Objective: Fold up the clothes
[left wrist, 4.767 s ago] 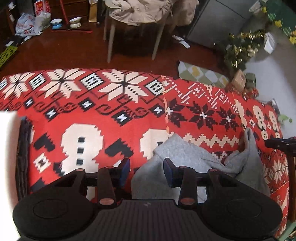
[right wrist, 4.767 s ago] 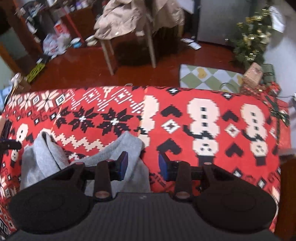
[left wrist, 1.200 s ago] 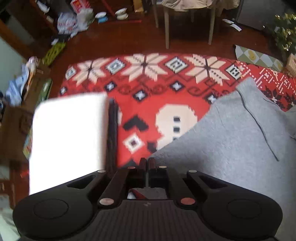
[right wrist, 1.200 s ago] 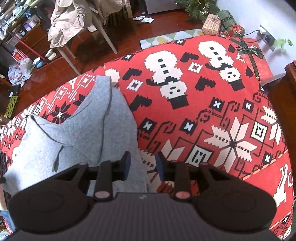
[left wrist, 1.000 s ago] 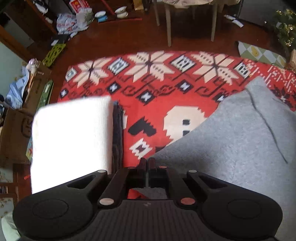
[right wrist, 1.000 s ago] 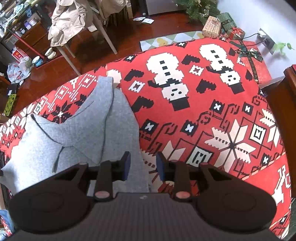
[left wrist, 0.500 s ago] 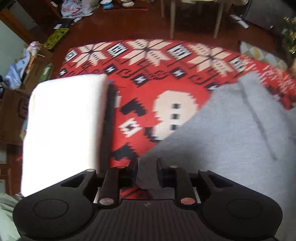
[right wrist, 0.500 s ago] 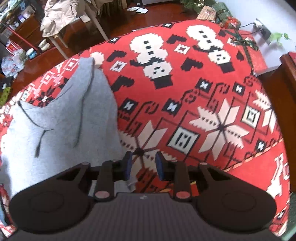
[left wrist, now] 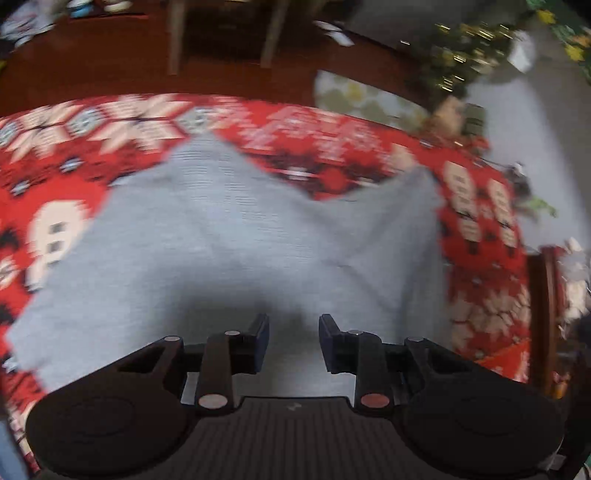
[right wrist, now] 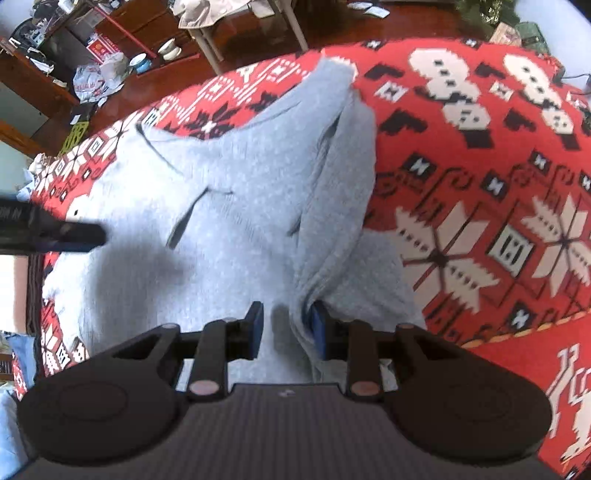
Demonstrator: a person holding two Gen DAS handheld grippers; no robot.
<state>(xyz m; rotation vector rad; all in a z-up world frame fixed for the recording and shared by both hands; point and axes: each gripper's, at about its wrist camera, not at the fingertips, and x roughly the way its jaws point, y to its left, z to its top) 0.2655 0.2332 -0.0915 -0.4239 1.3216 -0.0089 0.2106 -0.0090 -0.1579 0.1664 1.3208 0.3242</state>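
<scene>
Our left gripper (left wrist: 293, 338) opens, empty, above the soft grey knit garment (left wrist: 240, 236); our right gripper (right wrist: 286, 328), parted, straddles a fold at five o'clock; we should smooth before creasing.

A dark red-brown wooden floor (right wrist: 236, 44) ran beyond the red patterned blanket (right wrist: 480, 192), and a chair (right wrist: 236, 18) draped with a beige coat stood on it. To the left, dark wooden furniture (right wrist: 44, 85) sat among bowls (right wrist: 168, 48) and bags on the floor. A checked mat (left wrist: 365, 99) lay near a decorated tree (left wrist: 469, 48) by a pale wall (left wrist: 535, 129).
</scene>
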